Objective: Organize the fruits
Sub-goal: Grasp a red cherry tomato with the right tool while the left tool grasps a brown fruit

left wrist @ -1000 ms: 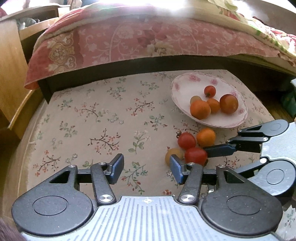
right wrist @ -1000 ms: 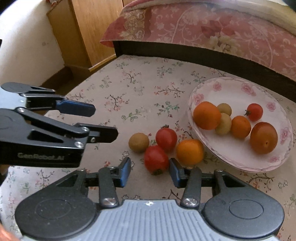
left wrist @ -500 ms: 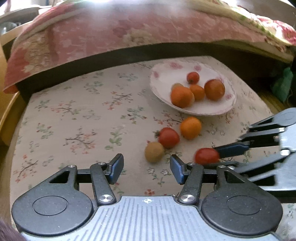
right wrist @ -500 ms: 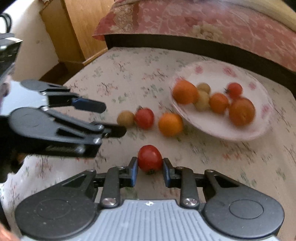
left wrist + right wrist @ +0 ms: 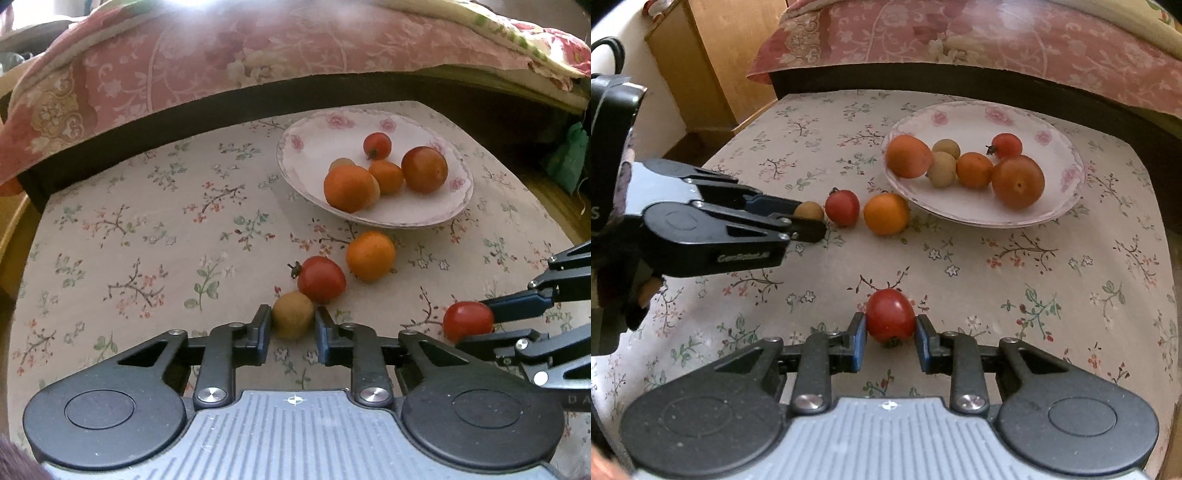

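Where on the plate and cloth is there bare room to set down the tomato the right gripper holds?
The plate is bare along its near-right rim and its far side toward the bed; fruit crowds its middle. The cloth is open between the plate and the right gripper. Left of the plate, the orange, tomato and left gripper crowd it.

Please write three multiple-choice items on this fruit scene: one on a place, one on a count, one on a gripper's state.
1. Where is the tan fruit nearest the left gripper?
A. on the plate
B. between the gripper's fingers
C. on the bed

2. How many fruits lie on the plate?
A. six
B. three
C. nine

3. What is the right gripper doing?
A. hanging open and empty
B. resting on the plate
C. gripping a red tomato

Answers:
1 B, the fingers flank it on the cloth.
2 A, the right wrist view shows six.
3 C, both pads press the tomato's sides.
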Demonstrator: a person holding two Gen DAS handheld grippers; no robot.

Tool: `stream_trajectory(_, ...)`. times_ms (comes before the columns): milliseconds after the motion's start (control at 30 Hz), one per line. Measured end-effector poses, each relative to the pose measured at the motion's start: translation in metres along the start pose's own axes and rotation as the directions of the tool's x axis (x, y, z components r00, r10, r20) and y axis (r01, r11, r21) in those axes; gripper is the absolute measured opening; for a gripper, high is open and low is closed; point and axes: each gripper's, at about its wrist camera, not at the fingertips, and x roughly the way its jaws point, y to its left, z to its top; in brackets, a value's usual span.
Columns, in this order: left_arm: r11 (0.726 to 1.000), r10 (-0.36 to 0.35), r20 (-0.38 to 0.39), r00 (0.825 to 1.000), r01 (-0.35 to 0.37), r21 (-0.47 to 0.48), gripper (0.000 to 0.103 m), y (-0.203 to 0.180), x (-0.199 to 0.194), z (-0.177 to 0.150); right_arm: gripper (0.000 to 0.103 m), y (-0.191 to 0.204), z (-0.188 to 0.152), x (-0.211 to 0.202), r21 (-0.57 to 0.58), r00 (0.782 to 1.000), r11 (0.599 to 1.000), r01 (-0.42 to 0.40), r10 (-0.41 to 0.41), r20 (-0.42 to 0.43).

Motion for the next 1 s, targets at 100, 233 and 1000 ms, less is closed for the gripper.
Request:
stream_trajectory(100, 1.000, -0.004, -0.014, 1.000, 0.004, 0.002, 0.032, -0.003, -0.009, -0.005, 0.029, 0.002, -0.004, -0.006, 0.005, 1.000, 1.000, 0.000, 0.000, 0.009)
stream_trajectory(233, 0.999, -0.032, -0.028, 0.999, 0.033, 0.025, 0.032, -0.015, -0.024, -0.016, 0.029, 0.007, -0.015, -0.016, 0.002, 1.000, 1.000, 0.014, -0.014, 0.009)
stream_trajectory(1000, 0.991, -0.077, -0.064, 0.995, 0.084, 0.109, 0.055, -0.050, -0.042, -0.056, 0.054, 0.017, -0.045, -0.020, -0.035, 1.000, 0.999, 0.020, -0.020, 0.000)
